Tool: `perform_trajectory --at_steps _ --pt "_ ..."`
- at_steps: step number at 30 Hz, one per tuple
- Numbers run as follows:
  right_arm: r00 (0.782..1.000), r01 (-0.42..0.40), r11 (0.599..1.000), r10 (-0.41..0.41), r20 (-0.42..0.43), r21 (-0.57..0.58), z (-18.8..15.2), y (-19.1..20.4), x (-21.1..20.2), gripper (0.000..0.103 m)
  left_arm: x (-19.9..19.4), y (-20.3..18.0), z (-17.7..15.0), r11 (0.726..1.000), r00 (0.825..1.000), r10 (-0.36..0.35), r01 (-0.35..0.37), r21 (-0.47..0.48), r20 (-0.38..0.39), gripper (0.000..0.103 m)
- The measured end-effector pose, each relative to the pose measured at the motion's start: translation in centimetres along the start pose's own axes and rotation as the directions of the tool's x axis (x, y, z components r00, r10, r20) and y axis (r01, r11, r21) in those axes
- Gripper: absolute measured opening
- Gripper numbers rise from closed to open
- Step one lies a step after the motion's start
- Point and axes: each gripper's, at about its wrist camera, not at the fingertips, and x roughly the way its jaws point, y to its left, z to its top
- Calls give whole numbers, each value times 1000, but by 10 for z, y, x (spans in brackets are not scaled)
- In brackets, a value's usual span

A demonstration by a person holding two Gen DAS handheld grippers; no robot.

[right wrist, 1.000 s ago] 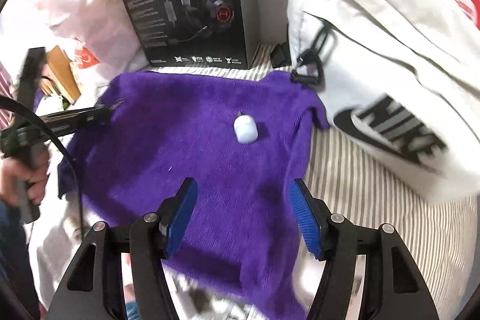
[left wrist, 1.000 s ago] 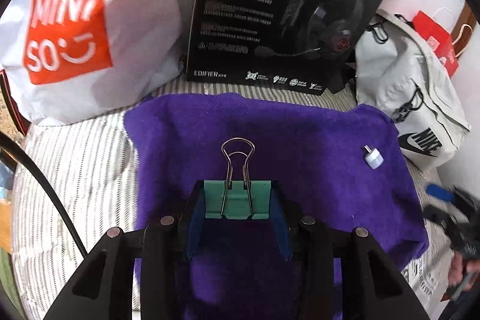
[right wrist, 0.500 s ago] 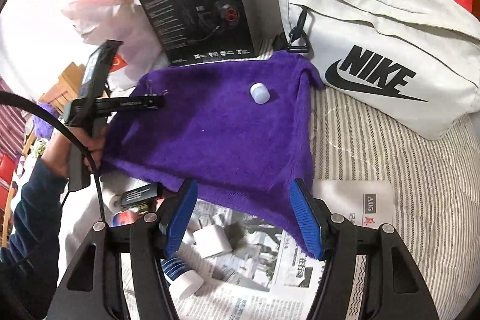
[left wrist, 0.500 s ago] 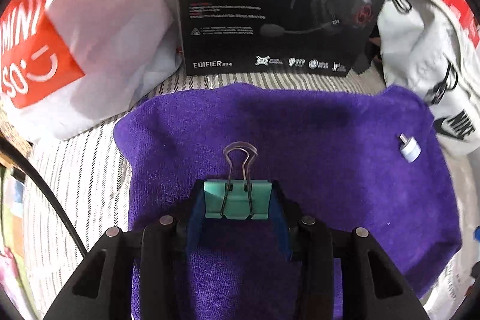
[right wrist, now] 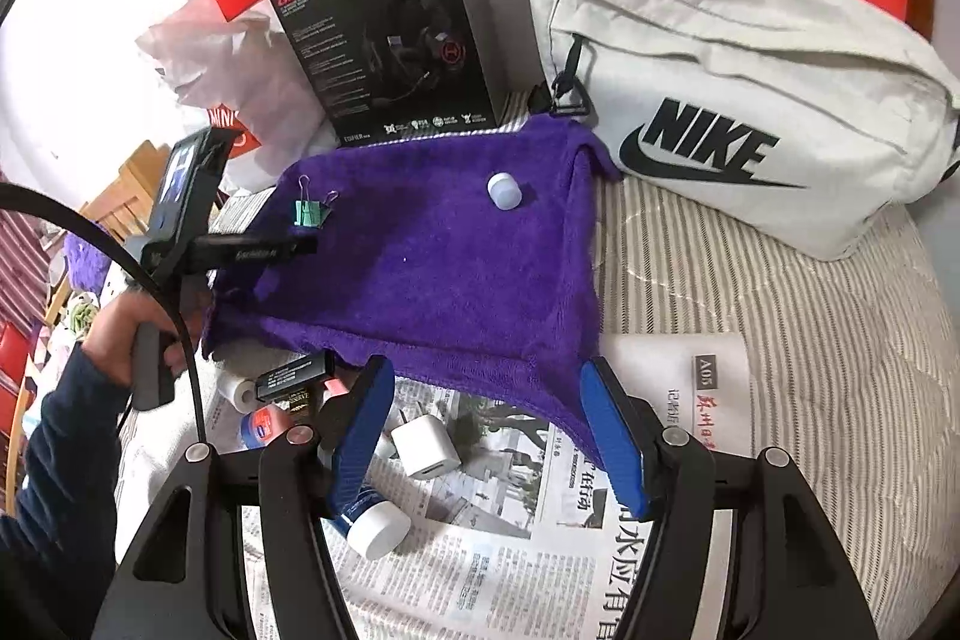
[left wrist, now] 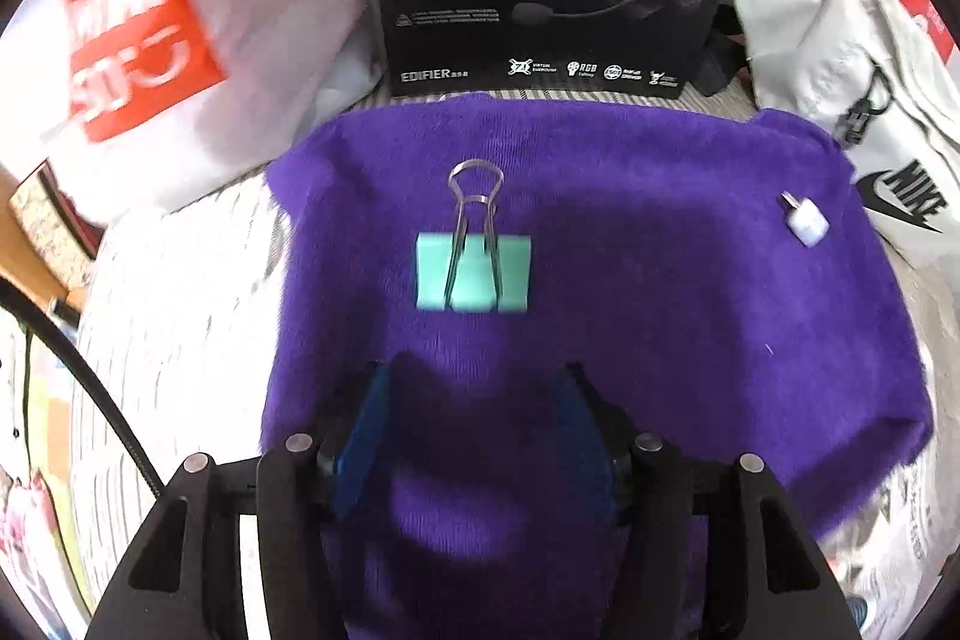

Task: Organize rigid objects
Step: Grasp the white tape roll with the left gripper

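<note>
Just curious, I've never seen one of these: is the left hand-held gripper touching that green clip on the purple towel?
Apart. The left wrist view shows bare purple towel between the green clip and the open left hand-held gripper.

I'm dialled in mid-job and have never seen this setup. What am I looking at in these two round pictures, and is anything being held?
No robot here: a person holds a handheld two-finger gripper in each hand, each with a fisheye camera looking along its fingers.

In the left wrist picture, the left gripper is open and holds nothing; the green binder clip lies free on the purple towel, with a small white adapter further right.

In the right wrist picture, the right gripper is open and empty, above newspaper bearing a white charger plug and a blue tube. The left gripper also shows there, beside the clip.
</note>
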Motion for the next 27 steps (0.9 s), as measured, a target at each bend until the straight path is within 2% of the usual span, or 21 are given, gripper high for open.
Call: perform_trajectory --at_steps 5,10,14,17,21,27 --pt "999 44 998 -43 26 -38 13 12 -26 65 -54 -6 -37 997 996 -78 79 -2 51 55" --pt "991 93 996 -91 95 -18 22 14 -51 74 -89 -17 -83 993 991 -113 112 25 68 56" --pt "987 73 996 -80 138 53 5 8 -64 77 -84 -17 -112 993 992 -120 120 9 36 56" --pt "989 57 996 -65 133 68 -15 6 -61 77 -76 -22 -125 994 993 -111 111 19 34 56" --pt "988 111 993 -115 98 44 -28 5 -52 77 -64 -19 -132 997 997 -76 76 6 25 55" --pt "992 82 996 -85 98 39 -36 4 -47 77 -57 -19 -132 998 997 -62 62 7 49 52"
